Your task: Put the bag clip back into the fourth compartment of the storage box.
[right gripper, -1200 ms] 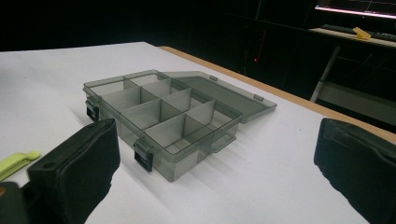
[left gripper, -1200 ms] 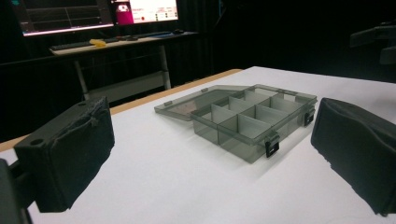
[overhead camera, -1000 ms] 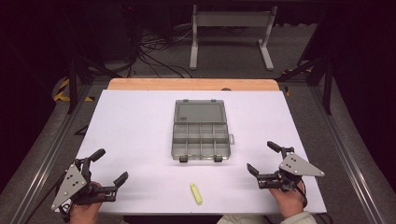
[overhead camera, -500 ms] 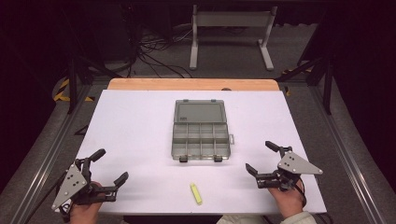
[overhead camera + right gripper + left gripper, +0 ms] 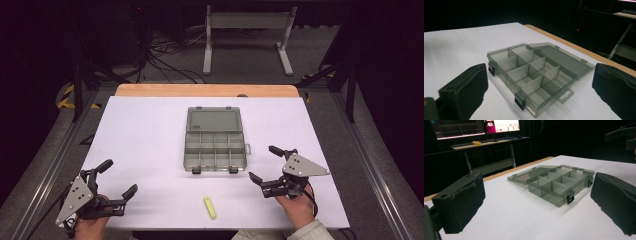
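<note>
The bench (image 5: pixel 150 150) carried a white work surface with a bare wooden strip along its far edge, and wide unoccupied room lay on every side of the items. Compared with the frames a moment earlier, the right gripper (image 5: pixel 272 165) had shifted slightly inward toward the centre, while the left gripper (image 5: pixel 120 176) stayed in place near the front left corner; this was judged an early approach, with no contact yet made. The compartment box (image 5: pixel 216 145) sat at the centre of the bench, its lid folded flat open toward the far edge and its divided cells empty as far as the gripper views resolved them. Both latches faced the near edge. The right gripper had its jaws spread wide apart, holding nothing, just beside the box's right front corner but not touching it. The left gripper also had its jaws spread apart and empty, well apart from the box. A small yellow piece (image 5: pixel 210 207) lay near the front edge, between the two grippers, reachable from either side without obstruction.
</note>
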Demonstrator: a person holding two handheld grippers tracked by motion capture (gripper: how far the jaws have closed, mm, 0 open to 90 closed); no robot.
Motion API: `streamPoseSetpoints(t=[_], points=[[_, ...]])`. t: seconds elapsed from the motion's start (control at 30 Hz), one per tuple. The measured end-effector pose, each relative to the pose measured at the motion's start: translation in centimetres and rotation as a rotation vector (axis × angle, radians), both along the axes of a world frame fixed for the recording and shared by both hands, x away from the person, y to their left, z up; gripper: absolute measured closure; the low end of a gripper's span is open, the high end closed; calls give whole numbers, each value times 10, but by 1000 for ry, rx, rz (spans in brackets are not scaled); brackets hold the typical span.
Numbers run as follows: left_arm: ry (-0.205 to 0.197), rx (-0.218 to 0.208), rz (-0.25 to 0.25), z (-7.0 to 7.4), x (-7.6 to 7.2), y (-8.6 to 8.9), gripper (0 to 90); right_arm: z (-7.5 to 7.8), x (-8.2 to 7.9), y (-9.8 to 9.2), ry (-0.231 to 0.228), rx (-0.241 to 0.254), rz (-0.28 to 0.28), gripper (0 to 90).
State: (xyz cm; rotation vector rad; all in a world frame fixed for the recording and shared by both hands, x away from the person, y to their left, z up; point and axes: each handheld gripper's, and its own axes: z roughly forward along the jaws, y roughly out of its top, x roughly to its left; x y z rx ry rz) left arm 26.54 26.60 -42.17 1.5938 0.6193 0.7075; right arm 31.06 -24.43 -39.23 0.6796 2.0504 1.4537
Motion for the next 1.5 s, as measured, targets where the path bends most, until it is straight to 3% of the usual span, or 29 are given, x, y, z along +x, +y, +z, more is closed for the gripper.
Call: streamPoseSetpoints(t=[0.6,0.97,1.07,1.17,1.3,1.33,1.4,1.5], points=[[1,-1,-3,0,0,0,2,12,13,42,22,-1,124,10],[3,5,-7,0,1,0,2,13,14,54,28,-26,124,2],[4,7,-6,0,1,0,2,16,12,58,59,-90,144,91],[4,3,-5,0,1,0,2,19,11,61,98,-124,187,237],[4,3,-6,0,1,0,2,24,11,69,154,-206,252,513],[4,5,-6,0,1,0,2,24,11,69,154,-206,252,513],[4,4,-5,0,1,0,2,27,11,73,168,-250,282,664],[3,-1,-4,0,1,0,2,31,9,80,191,-305,317,821]])
